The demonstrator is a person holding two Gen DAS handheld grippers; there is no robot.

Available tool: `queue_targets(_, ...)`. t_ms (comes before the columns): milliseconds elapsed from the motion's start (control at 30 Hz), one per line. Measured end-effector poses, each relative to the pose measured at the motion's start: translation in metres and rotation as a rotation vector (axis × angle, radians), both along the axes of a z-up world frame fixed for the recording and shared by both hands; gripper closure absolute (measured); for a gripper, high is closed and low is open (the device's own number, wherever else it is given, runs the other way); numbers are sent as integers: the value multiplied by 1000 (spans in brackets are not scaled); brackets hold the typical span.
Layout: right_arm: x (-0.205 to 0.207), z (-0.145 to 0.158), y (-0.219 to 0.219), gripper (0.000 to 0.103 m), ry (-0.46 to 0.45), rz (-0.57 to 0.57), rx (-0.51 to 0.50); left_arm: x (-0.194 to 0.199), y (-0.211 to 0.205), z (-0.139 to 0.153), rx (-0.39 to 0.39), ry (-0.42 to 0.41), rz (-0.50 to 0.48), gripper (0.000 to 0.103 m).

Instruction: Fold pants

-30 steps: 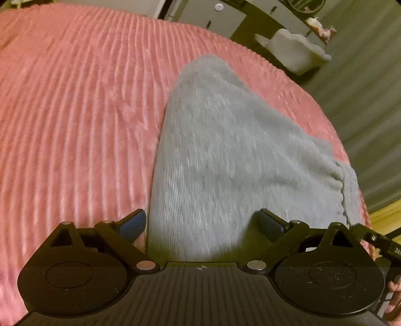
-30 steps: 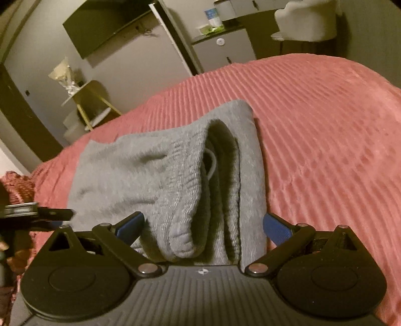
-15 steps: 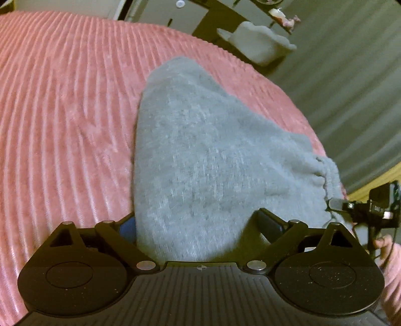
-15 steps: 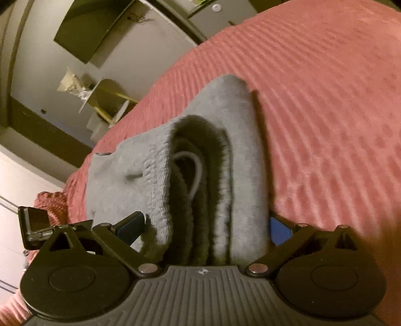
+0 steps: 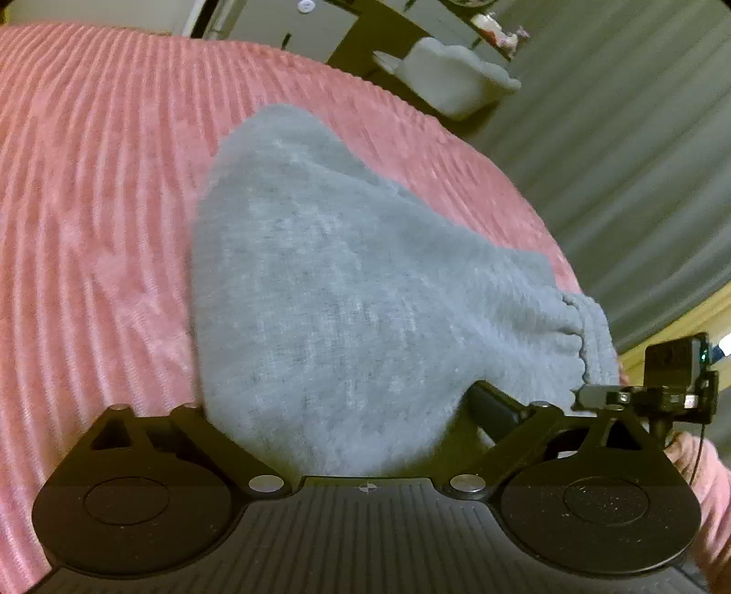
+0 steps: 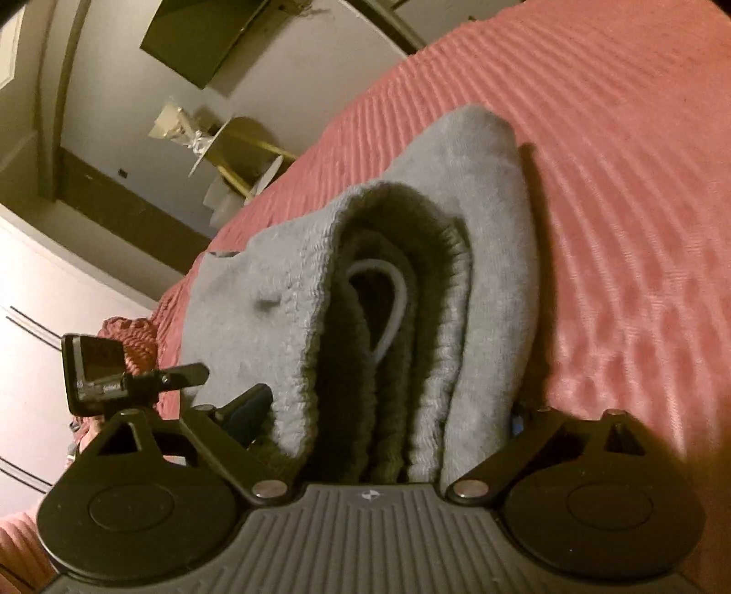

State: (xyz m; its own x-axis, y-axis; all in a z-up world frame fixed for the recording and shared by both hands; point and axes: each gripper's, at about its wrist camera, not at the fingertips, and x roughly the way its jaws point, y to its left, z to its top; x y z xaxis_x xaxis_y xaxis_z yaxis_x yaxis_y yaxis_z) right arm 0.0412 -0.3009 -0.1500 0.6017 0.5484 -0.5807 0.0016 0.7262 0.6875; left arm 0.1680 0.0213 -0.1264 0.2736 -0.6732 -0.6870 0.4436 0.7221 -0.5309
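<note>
The grey knit pants (image 5: 347,283) lie folded in a thick stack on the pink ribbed bedspread (image 5: 91,219). My left gripper (image 5: 347,411) straddles the near edge of the stack, with cloth filling the wide gap between its fingers. In the right wrist view the pants (image 6: 498,283) show their layered end, the ribbed waistband and a white drawstring (image 6: 397,297). My right gripper (image 6: 388,420) straddles that end, jaws wide apart with the layers between them. Each gripper shows at the edge of the other's view.
Beyond the bed's far edge stand a white tub-like seat (image 5: 457,82) and a grey curtain (image 5: 639,160). In the right wrist view a dark wall screen (image 6: 205,36), a small gold table (image 6: 237,151) and white closet doors (image 6: 55,283) stand past the bed.
Both grippers have slid further onto the pants, so the cloth now fills the gaps between the fingers. The right gripper has tilted, and the folded end looms larger.
</note>
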Motion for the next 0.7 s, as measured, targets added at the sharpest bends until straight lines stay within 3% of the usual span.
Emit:
queue_targets(167,0,1,16,3,-32,18,-91,0,-6,-2,26,-21,-28,0)
queue_targets(467,-6,3,14,3,-18,-19,-81,10,-1,-8,-4,30,-19,0)
queue_targets(567,-3,4,10,3,25,-37,-67,7,-5,-4,28,25,3,0)
queue_targets(633,3,10,18,3,88,-65,-117,2,-10,1,65,5,13,6)
queue_targets(700,7,24,39,5,110,-50,-268,-5,-10,9,74,-13,18,24)
